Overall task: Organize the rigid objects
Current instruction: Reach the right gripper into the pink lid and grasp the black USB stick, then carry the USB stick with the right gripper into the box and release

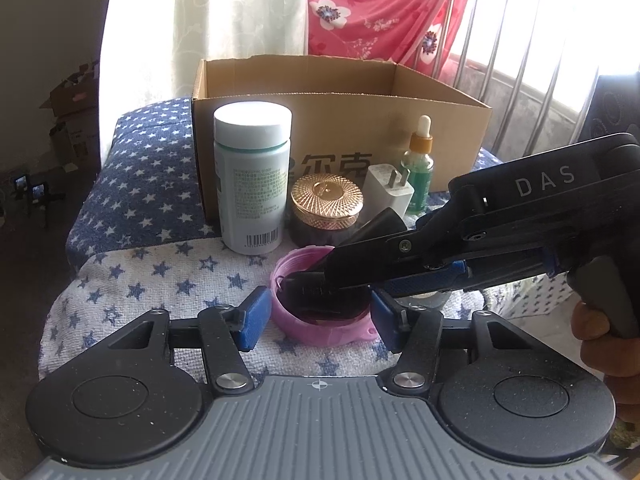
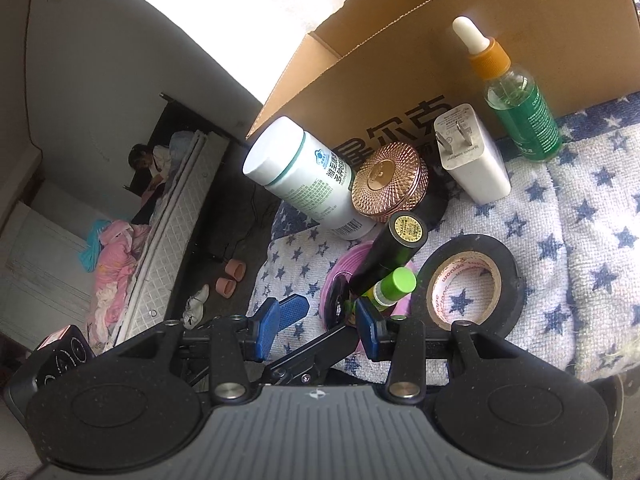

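Observation:
A pink round lid [image 1: 320,330] lies on the star towel between my left gripper's [image 1: 318,318] open blue fingers. My right gripper [image 1: 312,280] reaches in from the right over the lid, in the left wrist view. In the right wrist view my right gripper [image 2: 320,316] is open around the pink lid [image 2: 348,264]. A black tube [image 2: 394,252] and a small green-capped tube [image 2: 394,286] lean there. Beyond stand a white pill bottle [image 1: 252,176], a copper-lidded jar [image 1: 326,208], a white charger [image 1: 388,192], a green dropper bottle [image 1: 420,164] and an open cardboard box [image 1: 340,96].
A roll of black tape [image 2: 472,280] lies on the towel right of my right gripper. The towel's left edge [image 2: 264,272] drops to the floor. A metal railing [image 1: 520,60] and red floral cloth [image 1: 380,8] stand behind the box.

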A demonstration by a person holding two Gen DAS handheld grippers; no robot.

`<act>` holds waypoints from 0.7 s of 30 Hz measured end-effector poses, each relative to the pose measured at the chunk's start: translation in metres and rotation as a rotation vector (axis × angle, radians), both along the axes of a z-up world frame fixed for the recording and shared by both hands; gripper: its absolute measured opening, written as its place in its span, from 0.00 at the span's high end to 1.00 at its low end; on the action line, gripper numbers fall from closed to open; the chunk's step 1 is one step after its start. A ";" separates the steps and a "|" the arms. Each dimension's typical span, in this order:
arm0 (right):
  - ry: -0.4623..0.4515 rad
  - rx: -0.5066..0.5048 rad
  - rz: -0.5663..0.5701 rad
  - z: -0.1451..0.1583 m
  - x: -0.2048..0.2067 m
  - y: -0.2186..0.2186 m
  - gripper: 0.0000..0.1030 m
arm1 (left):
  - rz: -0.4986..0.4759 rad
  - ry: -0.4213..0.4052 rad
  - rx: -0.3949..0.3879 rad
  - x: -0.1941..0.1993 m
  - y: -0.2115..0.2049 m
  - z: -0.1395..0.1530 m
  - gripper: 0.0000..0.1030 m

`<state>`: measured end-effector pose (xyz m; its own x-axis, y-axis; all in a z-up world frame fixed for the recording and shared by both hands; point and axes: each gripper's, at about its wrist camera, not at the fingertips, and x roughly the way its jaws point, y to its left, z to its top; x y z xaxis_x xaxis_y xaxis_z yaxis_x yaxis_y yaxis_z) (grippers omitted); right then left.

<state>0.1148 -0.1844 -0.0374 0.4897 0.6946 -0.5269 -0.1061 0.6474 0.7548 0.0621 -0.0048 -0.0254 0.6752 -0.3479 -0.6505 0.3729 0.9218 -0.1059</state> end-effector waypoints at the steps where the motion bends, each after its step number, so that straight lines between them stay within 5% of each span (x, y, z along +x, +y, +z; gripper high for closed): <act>1: 0.004 0.011 0.003 -0.001 0.002 0.000 0.56 | 0.002 -0.001 0.000 0.000 0.000 0.000 0.46; 14: 0.032 0.015 0.057 -0.009 0.014 0.013 0.57 | -0.025 0.048 -0.037 0.000 0.005 -0.002 0.45; 21: 0.053 -0.027 0.051 -0.015 0.020 0.017 0.75 | -0.022 0.045 -0.028 -0.001 0.004 0.000 0.57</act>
